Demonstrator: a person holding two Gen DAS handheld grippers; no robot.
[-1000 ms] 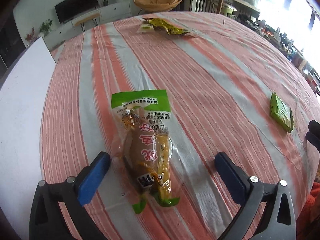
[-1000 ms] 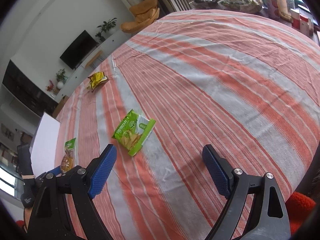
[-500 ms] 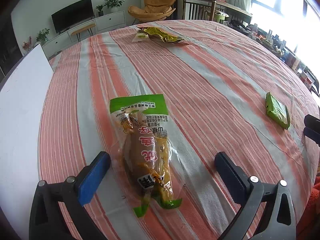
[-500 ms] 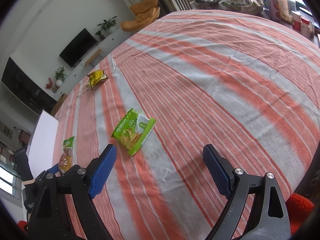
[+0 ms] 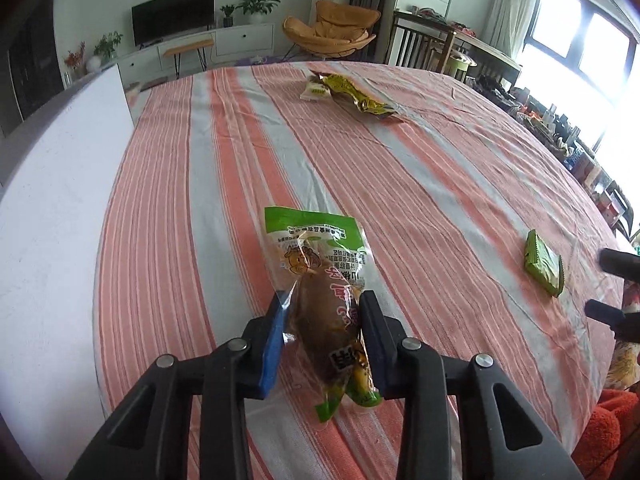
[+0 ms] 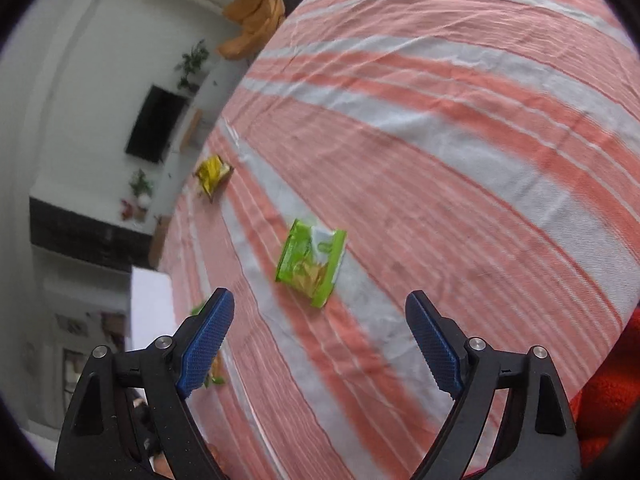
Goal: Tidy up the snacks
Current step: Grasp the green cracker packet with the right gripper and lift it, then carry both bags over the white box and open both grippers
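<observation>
Between left tongs (image 5: 324, 336), snack pouch (image 5: 324, 300).

A television (image 5: 173, 14), an orange chair (image 5: 334, 32) and, seemingly, potted plants (image 5: 256, 4).

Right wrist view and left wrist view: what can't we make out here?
- Right wrist view: motion blur smears the print on the green snack packet.
- Right wrist view: the right claw's blue pad covers most of the held snack bag; only scraps show.
- Left wrist view: the left claw hides the bag's sides.
- Left wrist view: the yellow wrapper is too small to read.
</observation>
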